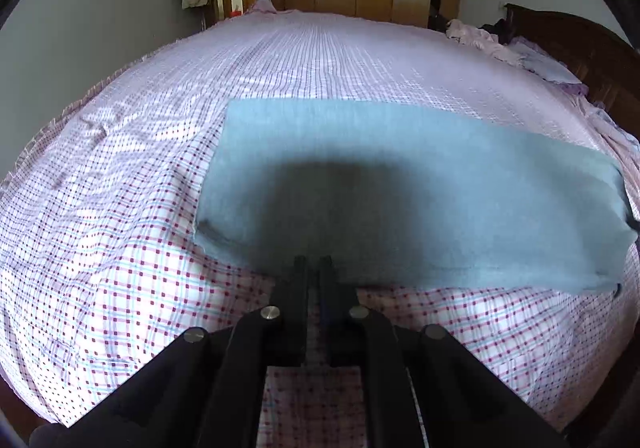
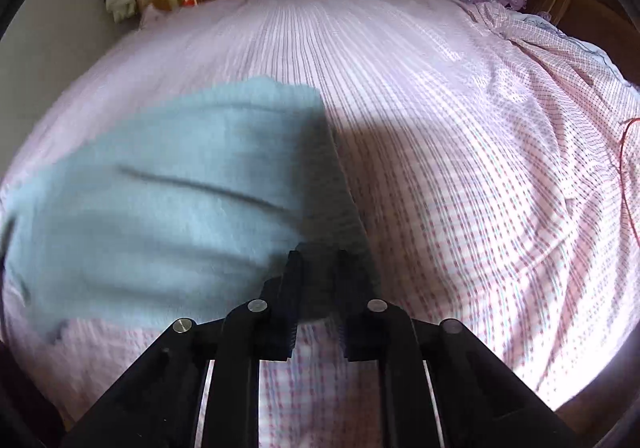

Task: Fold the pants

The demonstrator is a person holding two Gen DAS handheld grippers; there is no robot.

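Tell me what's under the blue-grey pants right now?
The pants lie flat on the checked bedsheet, which shows all around them. Whatever sits beneath the fabric itself is covered, so I cannot tell.

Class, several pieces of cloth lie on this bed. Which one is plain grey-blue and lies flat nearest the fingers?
The folded pants: plain grey-blue and flat, directly ahead of the fingers. The other clothes, pale pink and purple, lie crumpled by the headboard.

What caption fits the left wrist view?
Left gripper shut at the near edge of grey-blue pants folded flat on a checked bedsheet.
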